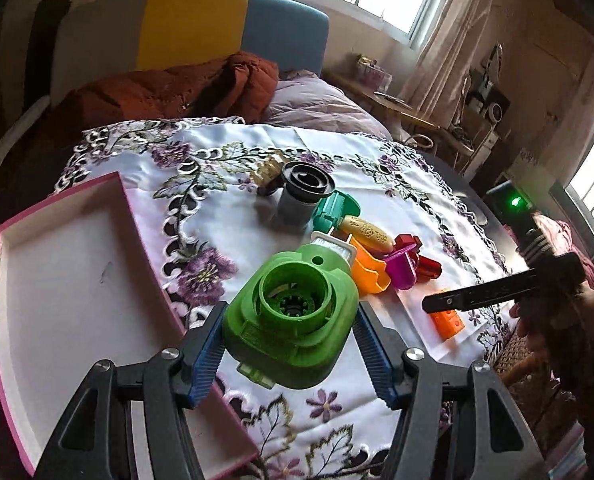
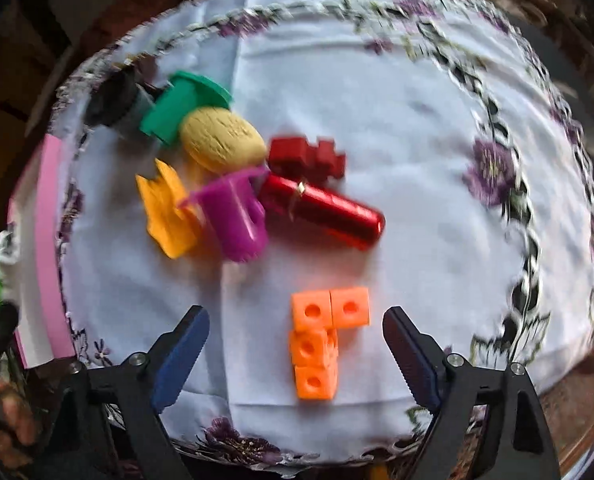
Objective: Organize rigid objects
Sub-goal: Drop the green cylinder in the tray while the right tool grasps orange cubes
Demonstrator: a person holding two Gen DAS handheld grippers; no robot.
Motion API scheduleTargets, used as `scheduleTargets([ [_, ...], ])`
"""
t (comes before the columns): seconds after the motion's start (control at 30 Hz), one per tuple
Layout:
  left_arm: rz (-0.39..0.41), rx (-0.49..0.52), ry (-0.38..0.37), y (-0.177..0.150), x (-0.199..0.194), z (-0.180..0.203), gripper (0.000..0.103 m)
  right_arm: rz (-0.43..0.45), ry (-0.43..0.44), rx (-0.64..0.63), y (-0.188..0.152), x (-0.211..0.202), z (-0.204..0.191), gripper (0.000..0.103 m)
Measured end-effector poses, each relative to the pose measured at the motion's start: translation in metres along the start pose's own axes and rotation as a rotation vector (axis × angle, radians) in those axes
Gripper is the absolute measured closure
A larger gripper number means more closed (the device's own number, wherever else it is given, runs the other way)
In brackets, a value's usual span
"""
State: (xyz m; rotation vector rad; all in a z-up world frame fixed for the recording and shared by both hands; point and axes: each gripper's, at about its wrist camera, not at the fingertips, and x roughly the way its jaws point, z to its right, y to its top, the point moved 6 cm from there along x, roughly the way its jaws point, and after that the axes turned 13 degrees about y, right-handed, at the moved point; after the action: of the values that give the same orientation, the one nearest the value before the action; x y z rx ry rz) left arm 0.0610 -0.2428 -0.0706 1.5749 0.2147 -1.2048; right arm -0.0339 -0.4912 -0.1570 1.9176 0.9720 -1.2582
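Green ribbed plastic housing (image 1: 291, 320) clamped between left gripper (image 1: 289, 334) fingers.

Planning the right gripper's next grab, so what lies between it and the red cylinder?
The orange cube block sits between the right gripper fingers; beyond it, bare tablecloth up to the red cylinder, per right wrist view.

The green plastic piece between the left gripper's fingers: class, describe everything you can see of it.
The green plastic piece looks like moulded rigid plastic: a rounded squarish base with a raised round collar on top, a toothed hub inside the collar, a small hole near one corner and a paler tab below. The left hand-held gripper grips it, blue ribbed pads pressing its two sides. It is tilted, collar facing the camera, beside the pink tray. A white part adjoins its far edge.
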Motion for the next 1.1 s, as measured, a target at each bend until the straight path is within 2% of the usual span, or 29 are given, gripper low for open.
scheduleTargets([
  [0.1, 0.007, -0.033, 0.0, -0.003, -0.008, -0.013, 0.04, -0.022, -0.019, 0.019, -0.006, 0.008, 0.003, 0.026],
  [0.17, 0.017, -0.056, 0.006, -0.004, -0.012, -0.023, 0.04, -0.04, -0.047, 0.013, -0.013, 0.018, 0.002, 0.048],
  [0.2, 0.024, -0.068, 0.011, -0.005, -0.015, -0.028, 0.04, -0.037, -0.075, -0.002, -0.015, 0.02, 0.002, 0.054],
  [0.23, 0.03, -0.08, 0.015, -0.005, -0.017, -0.035, 0.04, -0.016, -0.103, -0.021, -0.016, 0.019, 0.001, 0.068],
  [0.27, 0.03, -0.089, 0.021, -0.005, -0.018, -0.04, 0.04, -0.002, -0.1, -0.024, -0.015, 0.018, 0.002, 0.075],
  [0.33, 0.026, -0.127, 0.049, -0.006, -0.02, -0.059, 0.04, 0.011, -0.094, -0.031, -0.015, 0.018, 0.002, 0.076],
  [0.43, 0.004, -0.216, 0.099, -0.006, -0.017, -0.102, 0.04, 0.025, -0.123, -0.077, -0.02, 0.019, -0.001, 0.075],
  [0.6, -0.035, -0.365, 0.195, -0.003, -0.004, -0.181, 0.04, 0.017, -0.114, -0.073, -0.026, 0.026, -0.001, 0.075],
  [0.7, -0.057, -0.398, 0.257, 0.003, 0.009, -0.216, 0.04, 0.012, -0.119, -0.086, -0.025, 0.024, -0.006, 0.075],
  [0.9, -0.077, -0.401, 0.327, 0.018, 0.035, -0.243, 0.04, 0.013, -0.115, -0.098, -0.022, 0.025, -0.008, 0.075],
  [1.1, -0.113, -0.387, 0.359, 0.027, 0.064, -0.254, 0.042, 0.019, -0.132, -0.135, -0.025, 0.024, -0.015, 0.075],
])
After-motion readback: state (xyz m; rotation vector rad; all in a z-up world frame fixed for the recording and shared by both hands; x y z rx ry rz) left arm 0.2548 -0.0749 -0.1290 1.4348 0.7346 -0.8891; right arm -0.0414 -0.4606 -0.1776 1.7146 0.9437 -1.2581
